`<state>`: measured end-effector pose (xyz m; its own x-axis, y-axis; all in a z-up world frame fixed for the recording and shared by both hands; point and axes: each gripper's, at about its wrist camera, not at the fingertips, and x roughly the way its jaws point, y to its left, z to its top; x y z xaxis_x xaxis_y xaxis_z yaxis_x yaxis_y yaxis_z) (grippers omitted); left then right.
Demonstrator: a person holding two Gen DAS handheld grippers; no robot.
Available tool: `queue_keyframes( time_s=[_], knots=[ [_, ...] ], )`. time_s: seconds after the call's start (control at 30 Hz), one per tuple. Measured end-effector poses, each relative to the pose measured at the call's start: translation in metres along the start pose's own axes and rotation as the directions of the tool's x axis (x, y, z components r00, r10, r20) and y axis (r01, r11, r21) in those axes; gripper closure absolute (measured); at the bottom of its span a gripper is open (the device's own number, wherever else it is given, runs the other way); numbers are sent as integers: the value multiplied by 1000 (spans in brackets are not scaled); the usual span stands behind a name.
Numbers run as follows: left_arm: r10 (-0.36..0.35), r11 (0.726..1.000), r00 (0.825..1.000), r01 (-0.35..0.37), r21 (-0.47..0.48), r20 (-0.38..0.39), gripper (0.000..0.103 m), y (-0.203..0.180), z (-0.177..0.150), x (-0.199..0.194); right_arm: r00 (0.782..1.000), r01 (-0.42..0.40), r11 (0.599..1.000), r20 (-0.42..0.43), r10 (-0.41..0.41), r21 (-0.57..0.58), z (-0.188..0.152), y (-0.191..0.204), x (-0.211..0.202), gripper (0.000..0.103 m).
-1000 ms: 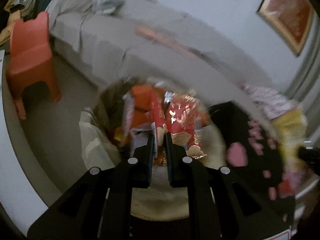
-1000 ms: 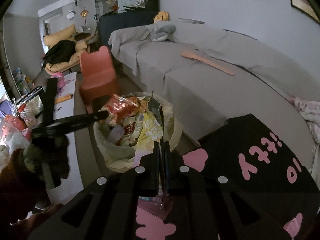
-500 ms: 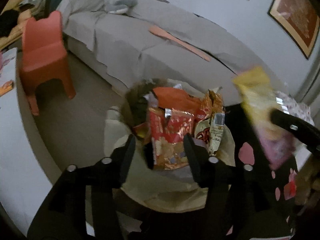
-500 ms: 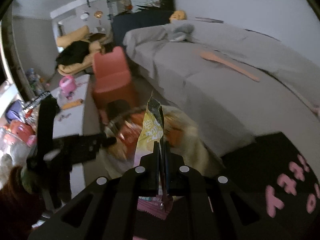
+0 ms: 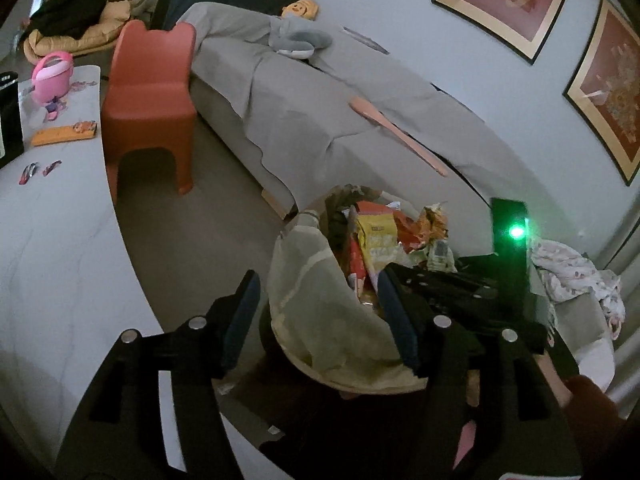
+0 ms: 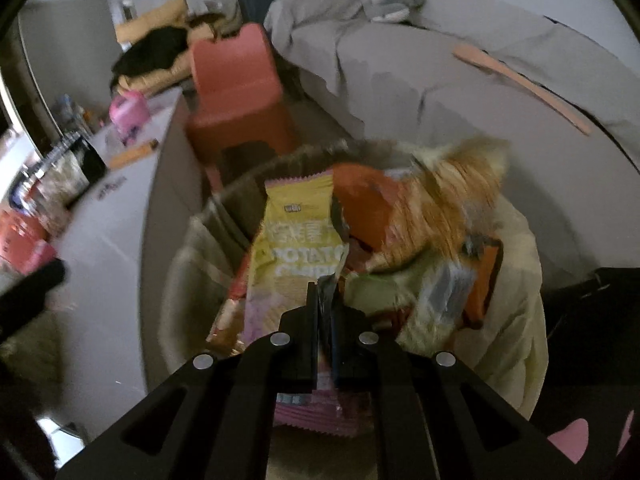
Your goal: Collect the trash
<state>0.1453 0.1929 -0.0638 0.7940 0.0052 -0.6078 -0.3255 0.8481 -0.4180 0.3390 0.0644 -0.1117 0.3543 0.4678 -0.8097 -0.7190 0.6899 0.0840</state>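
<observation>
One trash bin [image 5: 320, 320] (overfull), one red chair [image 5: 150, 100], three framed pictures [image 5: 508, 4]

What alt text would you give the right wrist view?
The right gripper, shut on a yellow potato chip bag, holds it over a lined trash bin heaped with snack wrappers. Behind stand a red chair and a grey-covered sofa.
</observation>
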Motion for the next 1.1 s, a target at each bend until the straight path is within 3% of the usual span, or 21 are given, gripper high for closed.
queue_keyframes(
  time_s=[0.13,0.3,0.37,0.43,0.47,0.73,0.93,1.1],
  knots=[
    [-7,1000,1000,7,4,-3,45,-1,-2,-4,998,56,997,-24,-57,-43,-6,5,6,96],
    [-33,999,999,33,19,-6,40,-4,-1,-13,1000,15,1000,11,-15,-6,-12,1,-14,94],
    [-42,999,999,42,25,4,35,-7,0,-22,999,19,1000,44,-19,-2,-13,-1,-29,84],
    [-42,999,999,42,35,13,29,-10,-1,-30,996,23,1000,84,-23,-1,-14,1,-42,48],
    [-42,998,999,42,41,18,27,-12,-1,-35,994,16,1000,112,-17,3,-15,1,-52,43],
    [-48,992,997,40,123,63,13,-32,-4,-79,973,35,992,224,-61,118,-43,1,-138,42],
    [-112,966,992,95,240,55,10,-66,-31,-109,943,79,979,305,-134,185,-112,12,-224,41],
    [-158,933,987,143,331,19,10,-101,-60,-127,929,118,959,312,-199,259,-178,21,-285,38]
  ],
)
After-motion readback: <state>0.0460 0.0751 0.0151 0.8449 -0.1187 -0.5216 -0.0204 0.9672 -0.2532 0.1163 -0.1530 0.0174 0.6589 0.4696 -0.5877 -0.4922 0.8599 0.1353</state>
